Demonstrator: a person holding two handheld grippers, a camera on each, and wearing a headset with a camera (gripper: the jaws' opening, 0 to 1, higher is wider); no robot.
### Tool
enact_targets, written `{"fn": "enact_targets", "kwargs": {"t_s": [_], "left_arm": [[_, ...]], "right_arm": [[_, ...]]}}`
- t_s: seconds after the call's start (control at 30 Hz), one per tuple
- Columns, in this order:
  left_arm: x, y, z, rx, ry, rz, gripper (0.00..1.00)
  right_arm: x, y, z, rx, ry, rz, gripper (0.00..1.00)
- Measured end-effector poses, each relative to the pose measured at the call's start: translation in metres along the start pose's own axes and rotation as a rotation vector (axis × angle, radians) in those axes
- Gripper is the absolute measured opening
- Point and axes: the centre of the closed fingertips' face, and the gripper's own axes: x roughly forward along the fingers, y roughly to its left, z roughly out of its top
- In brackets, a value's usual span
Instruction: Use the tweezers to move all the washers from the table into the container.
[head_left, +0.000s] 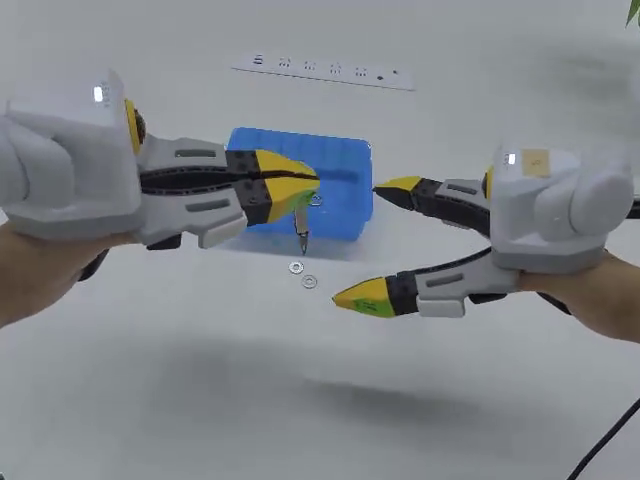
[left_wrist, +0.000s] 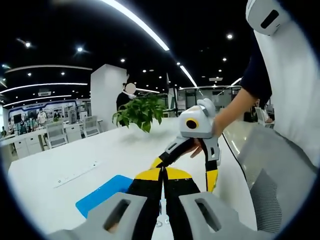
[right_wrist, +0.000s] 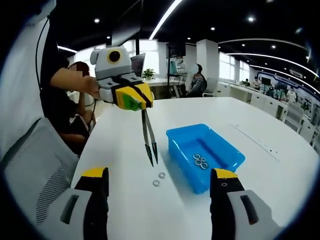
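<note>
White table (head_left: 200, 400) holds blue container (head_left: 345, 188), 2 washers (head_left: 296, 267), power strip (head_left: 325, 71).

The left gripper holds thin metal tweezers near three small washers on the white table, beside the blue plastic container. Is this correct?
Not fully. Two small metal ring washers lie on the white table, not three; the right gripper view shows it. The left gripper does hold the thin metal tweezers beside the blue plastic container.

Open-plan office: white table (head_left: 200, 400), ceiling strip lights (left_wrist: 135, 22), potted plant (left_wrist: 140, 111), white pillar (left_wrist: 105, 90), mesh chair (right_wrist: 35, 150).
</note>
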Motion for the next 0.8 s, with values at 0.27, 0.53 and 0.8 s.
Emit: {"fn": "enact_targets", "kwargs": {"t_s": [0.27, 0.53, 0.8], "left_arm": [[0.003, -0.003, -0.018, -0.024, 0.000, -0.016, 0.04], [0.004, 0.000, -0.033, -0.038, 0.021, -0.026, 0.04], [0.011, 0.003, -0.036, -0.043, 0.018, -0.033, 0.04]], "right_arm": [[0.003, 0.007, -0.008, 0.038, -0.006, 0.009, 0.90], [0.002, 0.004, -0.015, 0.075, -0.005, 0.008, 0.96], [0.002, 0.005, -0.017, 0.080, 0.001, 0.008, 0.99]]}}
